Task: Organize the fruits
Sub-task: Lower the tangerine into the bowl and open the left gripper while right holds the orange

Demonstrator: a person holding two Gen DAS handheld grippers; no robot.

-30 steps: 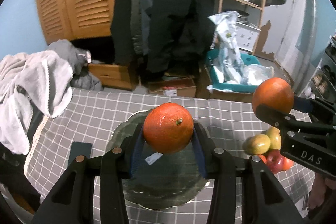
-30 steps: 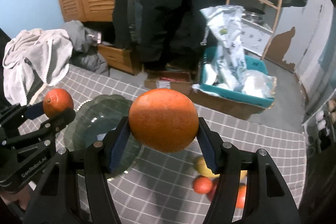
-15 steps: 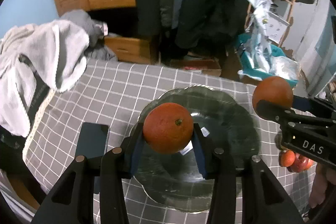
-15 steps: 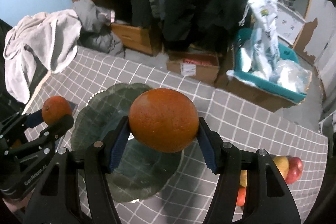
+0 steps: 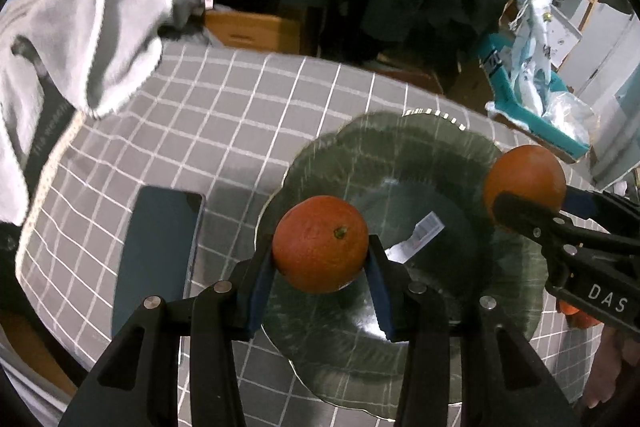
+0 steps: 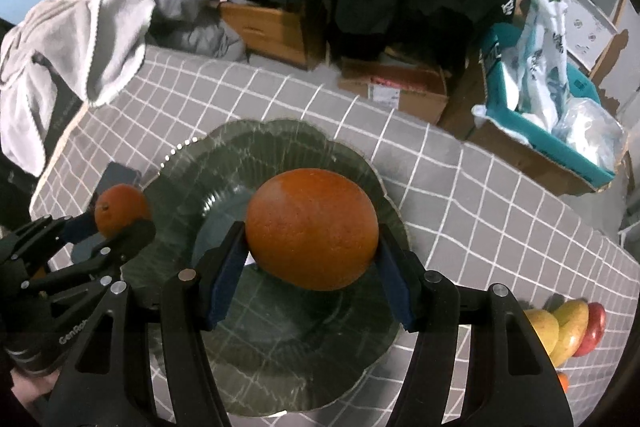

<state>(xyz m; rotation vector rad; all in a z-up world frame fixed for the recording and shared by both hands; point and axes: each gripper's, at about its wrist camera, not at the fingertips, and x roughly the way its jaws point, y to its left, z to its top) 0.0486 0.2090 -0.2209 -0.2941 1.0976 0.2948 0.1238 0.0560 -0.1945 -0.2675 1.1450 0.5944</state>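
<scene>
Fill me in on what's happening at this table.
A person is sorting fruit with two handheld tongs. The left tongs grip a reddish orange, and the right tongs grip a bigger orange; both hang above the green glass plate, which holds no fruit yet. More fruit waits on the checked tablecloth beside it.

Heads up, your fruit pile [image 6: 568, 331] is cut off at the right edge of the right wrist view, so you only get slices of a couple yellow ones, a red one and a bit of orange, and in the left wrist view the right gripper [image 5: 528, 187] covers nearly all of it. The orange [image 6: 312, 229] hides the middle of the glass plate [image 6: 280, 143], and you can't tell if either fruit touches the plate. The label [image 5: 418, 237] lying in it is too small to read.
</scene>
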